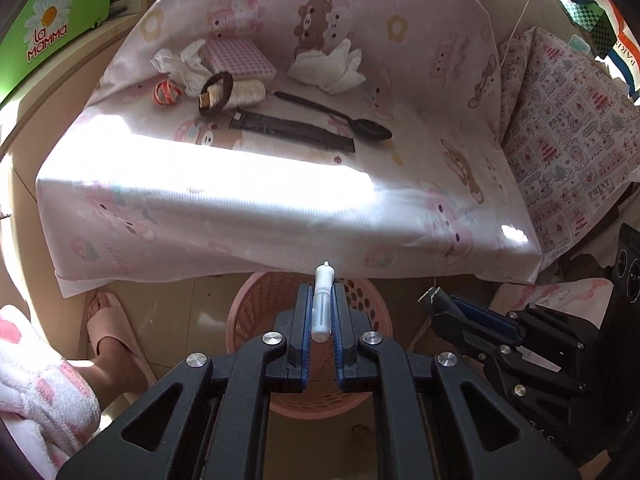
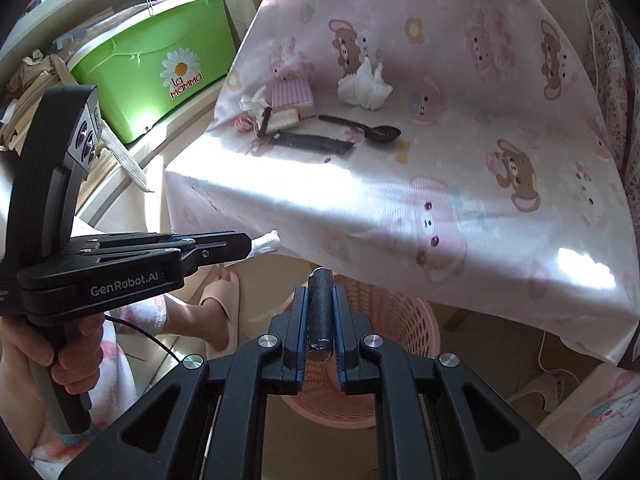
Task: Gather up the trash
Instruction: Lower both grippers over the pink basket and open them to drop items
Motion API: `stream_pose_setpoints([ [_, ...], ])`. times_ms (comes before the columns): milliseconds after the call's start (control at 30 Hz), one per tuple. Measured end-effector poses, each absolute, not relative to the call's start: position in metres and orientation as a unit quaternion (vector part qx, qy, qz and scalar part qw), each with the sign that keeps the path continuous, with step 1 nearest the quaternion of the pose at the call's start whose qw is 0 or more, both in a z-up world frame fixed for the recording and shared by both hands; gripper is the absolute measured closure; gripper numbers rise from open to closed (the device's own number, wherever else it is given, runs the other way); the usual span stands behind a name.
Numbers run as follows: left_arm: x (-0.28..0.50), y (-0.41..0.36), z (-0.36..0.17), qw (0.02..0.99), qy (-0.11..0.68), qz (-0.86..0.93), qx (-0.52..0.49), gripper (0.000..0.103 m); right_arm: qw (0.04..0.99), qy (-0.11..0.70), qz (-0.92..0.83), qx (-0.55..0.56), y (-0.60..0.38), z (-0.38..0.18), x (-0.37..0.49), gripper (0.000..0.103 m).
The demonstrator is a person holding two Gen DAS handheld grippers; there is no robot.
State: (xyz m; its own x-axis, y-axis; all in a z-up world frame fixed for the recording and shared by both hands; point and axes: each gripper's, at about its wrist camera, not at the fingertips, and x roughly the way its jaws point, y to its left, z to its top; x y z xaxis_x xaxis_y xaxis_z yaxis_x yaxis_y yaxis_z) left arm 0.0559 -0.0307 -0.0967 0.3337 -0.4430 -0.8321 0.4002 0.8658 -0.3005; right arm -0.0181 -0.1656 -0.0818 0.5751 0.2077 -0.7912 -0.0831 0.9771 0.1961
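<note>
Left gripper (image 1: pixel 322 308) sits low centre of its own view, jaws clenched on a small white plastic tube (image 1: pixel 322 304) that stands along the fingers, tip poking past them. Directly beneath and behind it, the pink perforated basket (image 1: pixel 260 304) stands on the floor just in front of the table's near edge. Right gripper (image 2: pixel 320 312), low centre in the right wrist view, is clamped on a dark, rough cylinder (image 2: pixel 319 312), also above the basket's rim. In the left wrist view the right gripper shows from the side at lower right; in the right wrist view the left gripper reaches in from the left edge, a hand (image 2: pixel 68 356) wrapped round its grip, white tube tip showing at mid-frame. Table covered with a pink cartoon-bear cloth (image 1: pixel 280 208), a bright sun band across its front. On the cloth, upper centre of the left view: crumpled white tissue (image 1: pixel 332 66), a second crumpled wad (image 1: pixel 180 64) at upper left beside a pink gingham pad (image 1: pixel 238 58), a spool of pale thread (image 1: pixel 240 94) with a dark hair band (image 1: pixel 218 94) looped at its end, a small red-and-white ring (image 1: pixel 166 93) just left of it, a flat black strip (image 1: pixel 294 130), and a black spoon (image 1: pixel 340 116) just behind the strip. Green tub (image 2: pixel 152 64) marked "la mamma" at upper left in the right view. Foot in a pink slipper (image 1: pixel 112 328) at lower left, on the floor beside the basket.
</note>
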Motion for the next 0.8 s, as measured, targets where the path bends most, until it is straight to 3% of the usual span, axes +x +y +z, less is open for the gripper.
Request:
stream_pose_setpoints([
  [533, 0.075, -0.047, -0.192, 0.764, 0.615, -0.194, 0.023, 0.095, 0.826, 0.561, 0.025, 0.036, -0.157, -0.19, 0.015, 0.09],
  [800, 0.083, -0.048, -0.229, 0.744, 0.646, -0.167, 0.039, 0.094, 0.816, 0.578, 0.022, 0.025, -0.158, -0.212, 0.018, 0.09],
])
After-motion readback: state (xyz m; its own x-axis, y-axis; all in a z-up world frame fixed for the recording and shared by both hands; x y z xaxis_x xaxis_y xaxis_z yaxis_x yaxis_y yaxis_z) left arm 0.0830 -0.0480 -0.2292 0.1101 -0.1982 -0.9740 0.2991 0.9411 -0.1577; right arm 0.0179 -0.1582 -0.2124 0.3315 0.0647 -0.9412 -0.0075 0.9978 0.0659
